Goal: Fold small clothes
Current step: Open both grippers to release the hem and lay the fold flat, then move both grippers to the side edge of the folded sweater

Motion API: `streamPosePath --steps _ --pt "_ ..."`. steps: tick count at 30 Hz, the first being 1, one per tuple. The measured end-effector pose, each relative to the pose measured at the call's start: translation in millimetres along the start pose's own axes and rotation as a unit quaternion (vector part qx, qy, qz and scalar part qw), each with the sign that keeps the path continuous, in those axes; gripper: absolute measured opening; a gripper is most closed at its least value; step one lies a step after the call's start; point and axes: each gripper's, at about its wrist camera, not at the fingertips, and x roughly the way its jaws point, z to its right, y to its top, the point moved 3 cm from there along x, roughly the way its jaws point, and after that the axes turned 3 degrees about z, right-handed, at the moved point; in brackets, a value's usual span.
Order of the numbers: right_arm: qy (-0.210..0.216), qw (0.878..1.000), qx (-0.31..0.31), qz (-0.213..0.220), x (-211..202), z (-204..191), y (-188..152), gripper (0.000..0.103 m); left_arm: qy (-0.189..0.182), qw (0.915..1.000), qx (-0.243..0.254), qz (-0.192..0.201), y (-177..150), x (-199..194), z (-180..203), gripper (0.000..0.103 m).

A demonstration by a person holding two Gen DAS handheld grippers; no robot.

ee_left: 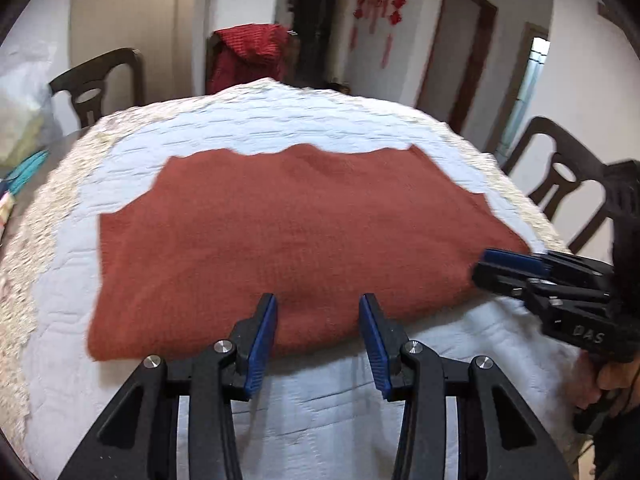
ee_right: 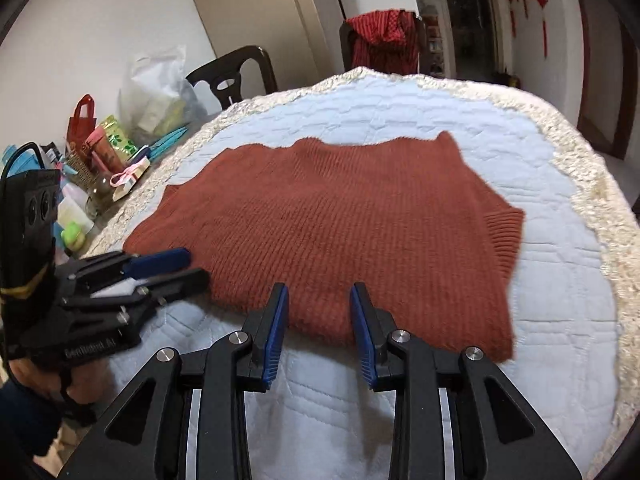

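My rust-red knitted garment [ee_left: 288, 236] lies flat on the worktop [ee_left: 280, 124], spread over a pale blue quilted cover with a cream fringe around its edge. It looks already doubled over — the near edge is a soft, thick fold, the far edge is wavy, and in the right wrist view a ribbed cuff or hem [ee_right: 502, 232] sticks out on the right side.

My left tool [ee_left: 318, 320] hangs just over that near fold, its blue pads parted with the knit showing between them; I have nothing gripped there. My right tool [ee_right: 319, 308] sits the same way above the near edge further along, pads apart and nothing pinched between them — the gap is narrower than on the left one. In the left wrist view the right tool's tips reach the garment's right end, but whether they touch the knit there I cannot tell.

Dark wooden chairs [ee_left: 100, 80] stand round the worktop, and a red cloth [ee_left: 250, 56] is draped over the far one. On the left end of the worktop sits a clutter of bags, bottles and small boxes [ee_right: 104, 148].
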Motion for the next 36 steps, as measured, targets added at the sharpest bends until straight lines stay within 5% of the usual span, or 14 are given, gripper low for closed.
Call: streamPosePath --steps 8,14,19,25,36 --pt "-0.034 0.999 -0.001 -0.010 -3 3 4 0.031 0.009 0.9999 -0.004 -0.003 -4 -6 -7 0.045" --pt "-0.060 0.997 0.039 -0.003 -14 32 -5 0.031 0.051 0.9966 -0.065 0.005 -6 -14 -55 0.045" --pt "-0.053 0.998 0.046 -0.007 -15 36 -5 0.029 0.036 0.9964 -0.077 0.001 -12 -16 -61 0.045" --pt "-0.043 0.998 0.040 0.009 -10 31 15 0.029 0.034 0.9962 -0.076 0.027 16 -14 -66 0.045" --pt "-0.020 0.999 0.042 0.006 43 34 73 0.029 0.042 0.9964 -0.073 -0.012 79 57 -80 0.045"
